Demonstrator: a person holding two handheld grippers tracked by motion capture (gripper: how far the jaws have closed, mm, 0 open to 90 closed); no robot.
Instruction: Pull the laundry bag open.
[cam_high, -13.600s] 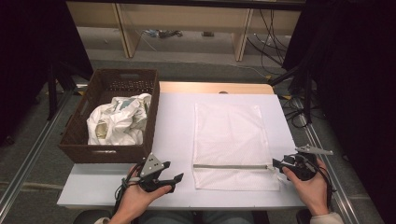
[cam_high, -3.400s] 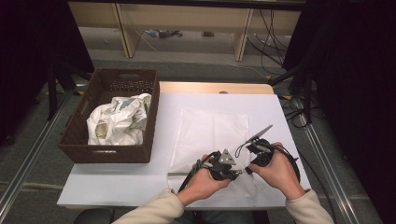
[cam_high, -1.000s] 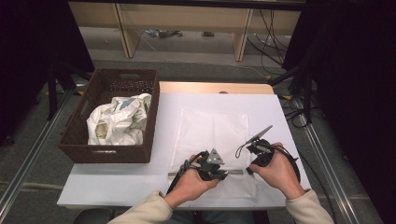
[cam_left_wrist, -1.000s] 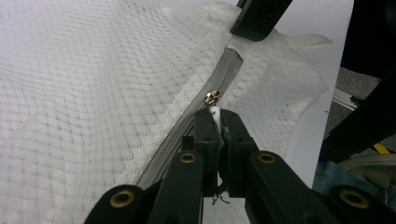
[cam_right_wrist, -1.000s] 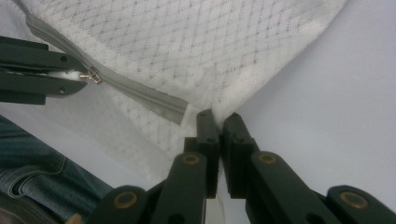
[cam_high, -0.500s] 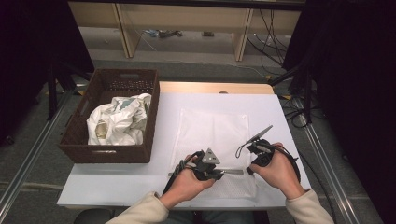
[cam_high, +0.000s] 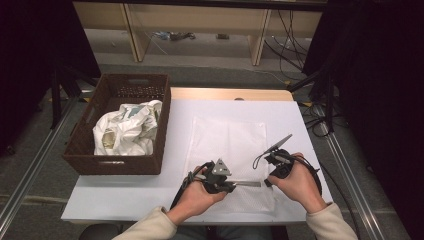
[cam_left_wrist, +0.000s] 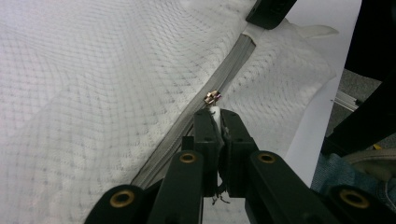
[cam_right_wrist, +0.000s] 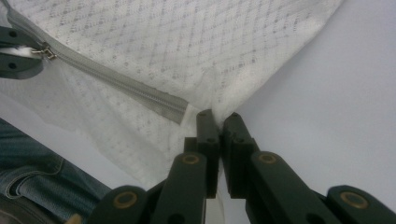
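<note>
A white mesh laundry bag (cam_high: 227, 140) lies flat on the white table (cam_high: 125, 195), with its grey zipper (cam_high: 248, 184) along the near edge. My left gripper (cam_high: 233, 186) is shut on the zipper's white pull tab (cam_left_wrist: 214, 112), just behind the small metal slider (cam_left_wrist: 212, 97). The zipper (cam_left_wrist: 229, 65) runs on from there towards the other gripper. My right gripper (cam_high: 267, 181) is shut on the bag's fabric (cam_right_wrist: 212, 100), right beside the zipper's end (cam_right_wrist: 180, 109). Farther off in the right gripper view, the slider (cam_right_wrist: 45, 52) sits at the left gripper's jaws.
A dark wicker basket (cam_high: 115, 162) holding crumpled white cloth (cam_high: 125, 132) stands on the table's left side. The table's front edge runs just behind both hands. Cables lie on the floor beyond the table at the right.
The left gripper has crept a little to the left along the zipper with the pull tab in it. The right gripper has stayed put on the bag's edge.
</note>
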